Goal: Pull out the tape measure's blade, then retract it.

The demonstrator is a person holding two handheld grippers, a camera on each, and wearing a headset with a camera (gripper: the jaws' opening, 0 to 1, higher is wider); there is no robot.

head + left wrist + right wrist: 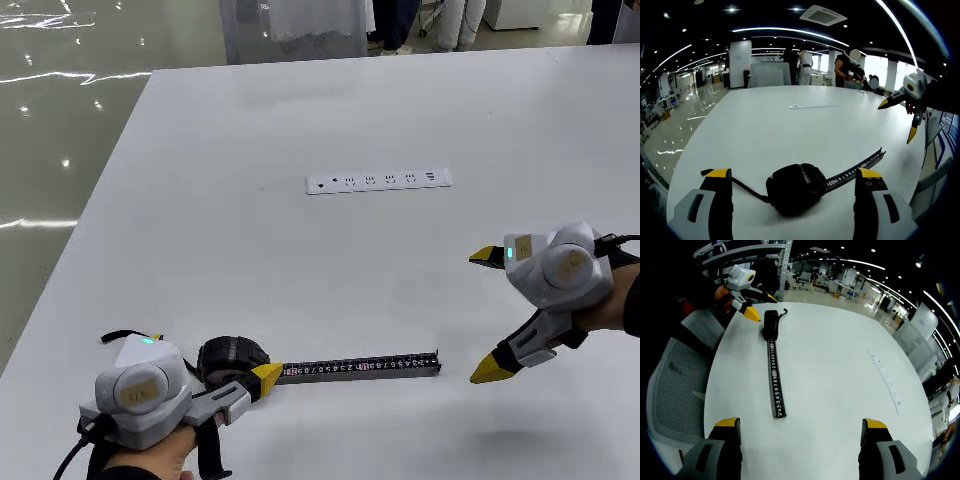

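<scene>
A black tape measure [232,358] lies on the white table [300,260] near the front left, its dark blade [360,367] pulled out to the right and lying flat. My left gripper [262,378] is open around the case [796,187], its yellow-tipped jaws on either side without touching it. In the right gripper view the blade [775,385] runs away from me to the case [770,321]. My right gripper [488,312] hovers open to the right of the blade's end, holding nothing.
A white power strip [378,181] lies flat at the table's middle. A black wrist strap [735,184] trails from the case. People stand beyond the far edge [847,67]. A grey mesh chair [677,385] stands by the table's near side.
</scene>
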